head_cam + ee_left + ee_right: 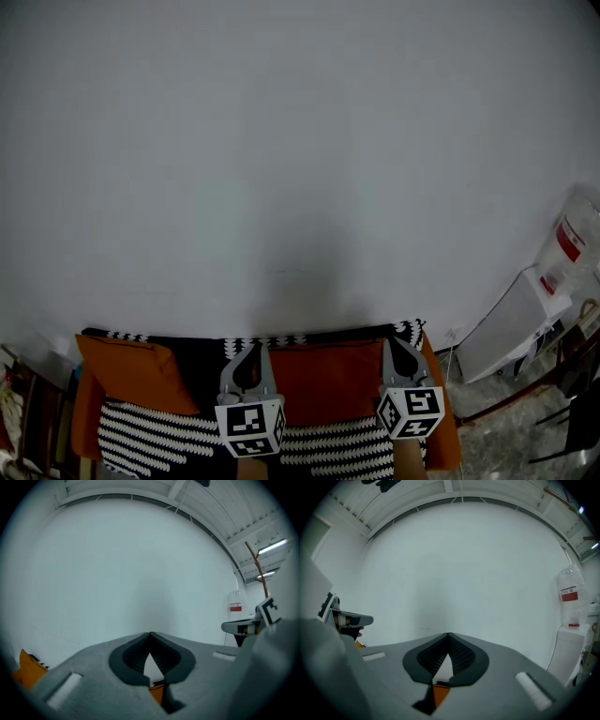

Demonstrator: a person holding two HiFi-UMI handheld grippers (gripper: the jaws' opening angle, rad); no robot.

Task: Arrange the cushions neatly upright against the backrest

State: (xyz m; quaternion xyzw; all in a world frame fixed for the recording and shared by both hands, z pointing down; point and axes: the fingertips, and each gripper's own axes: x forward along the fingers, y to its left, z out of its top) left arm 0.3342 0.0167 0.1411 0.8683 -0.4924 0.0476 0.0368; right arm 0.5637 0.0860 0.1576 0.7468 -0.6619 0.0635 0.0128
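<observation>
An orange cushion [122, 368] leans on the backrest [202, 361] left of the left gripper [251, 351], whose jaws are closed and empty; a second cushion [326, 380] stands between it and the right gripper [394, 345], also closed and empty

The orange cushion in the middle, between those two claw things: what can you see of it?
The orange cushion is a plain burnt-orange, soft-looking fabric pillow, roughly rectangular. It stands upright against the sofa backrest, which is covered in black cloth with a white zigzag edge. Its lower edge meets striped black-and-white fabric. The left gripper and the right gripper, both with jaws shut, sit at its upper corners. Whether they pinch its fabric cannot be told.
</observation>
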